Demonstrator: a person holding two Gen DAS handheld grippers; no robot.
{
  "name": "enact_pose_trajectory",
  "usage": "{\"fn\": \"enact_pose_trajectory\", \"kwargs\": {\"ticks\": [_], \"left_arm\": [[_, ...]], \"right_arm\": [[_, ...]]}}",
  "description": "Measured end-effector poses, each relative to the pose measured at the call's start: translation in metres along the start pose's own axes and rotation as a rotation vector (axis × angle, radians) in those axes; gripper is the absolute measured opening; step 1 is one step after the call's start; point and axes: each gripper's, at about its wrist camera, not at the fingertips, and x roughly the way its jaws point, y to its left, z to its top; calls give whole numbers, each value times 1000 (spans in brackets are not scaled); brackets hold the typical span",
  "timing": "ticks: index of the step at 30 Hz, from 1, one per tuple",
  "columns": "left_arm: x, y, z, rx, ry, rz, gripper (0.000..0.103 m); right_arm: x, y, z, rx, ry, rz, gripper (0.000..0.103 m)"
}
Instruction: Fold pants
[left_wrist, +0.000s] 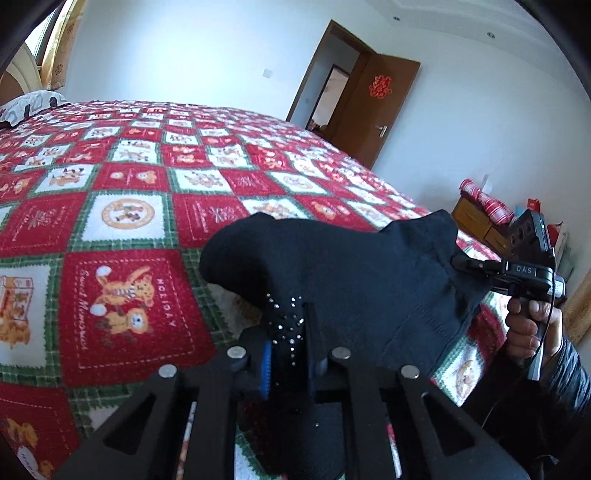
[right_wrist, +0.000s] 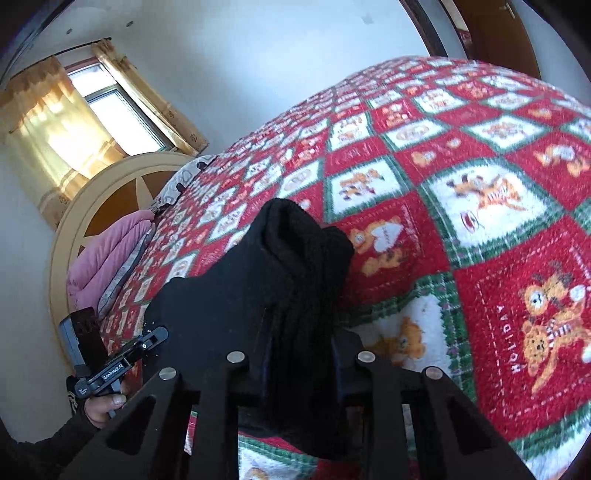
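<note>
Black pants (left_wrist: 343, 273) with small rhinestones hang lifted above the red patchwork bedspread (left_wrist: 122, 221). My left gripper (left_wrist: 290, 343) is shut on the studded edge of the pants. My right gripper (right_wrist: 301, 354) is shut on another bunched part of the pants (right_wrist: 258, 288). In the left wrist view the right gripper (left_wrist: 465, 264) clamps the cloth's right corner. In the right wrist view the left gripper (right_wrist: 157, 334) holds the cloth's left edge. The cloth stretches between both grippers and bulges upward.
The bedspread (right_wrist: 461, 184) covers the whole bed. A pillow (left_wrist: 29, 105) and pink quilt (right_wrist: 107, 254) lie by the headboard (right_wrist: 74, 221). An open brown door (left_wrist: 373, 107) and a wooden cabinet (left_wrist: 480, 221) stand beyond the bed.
</note>
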Motion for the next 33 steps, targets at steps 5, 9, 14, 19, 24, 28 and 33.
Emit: {"fn": "enact_pose_trajectory", "kwargs": {"ticks": [5, 9, 14, 19, 24, 28, 33], "left_arm": [[-16, 12, 10, -25, -40, -14, 11], [-35, 29, 18, -35, -93, 22, 10], [-64, 62, 28, -66, -139, 78, 10], [-92, 98, 41, -78, -184, 165, 10], [-114, 136, 58, -82, -225, 262, 10], [-125, 161, 67, -82, -235, 340, 10], [-130, 183, 70, -61, -225, 426, 10]], "right_arm": [[-10, 27, 12, -49, -22, 16, 25], [1, 51, 28, -89, -2, 32, 25], [32, 92, 51, -157, 24, 73, 25], [81, 137, 73, -202, 52, 120, 24], [133, 182, 93, -235, 77, 167, 24], [176, 214, 105, -256, 110, 199, 24], [221, 242, 112, -274, 144, 214, 24]]}}
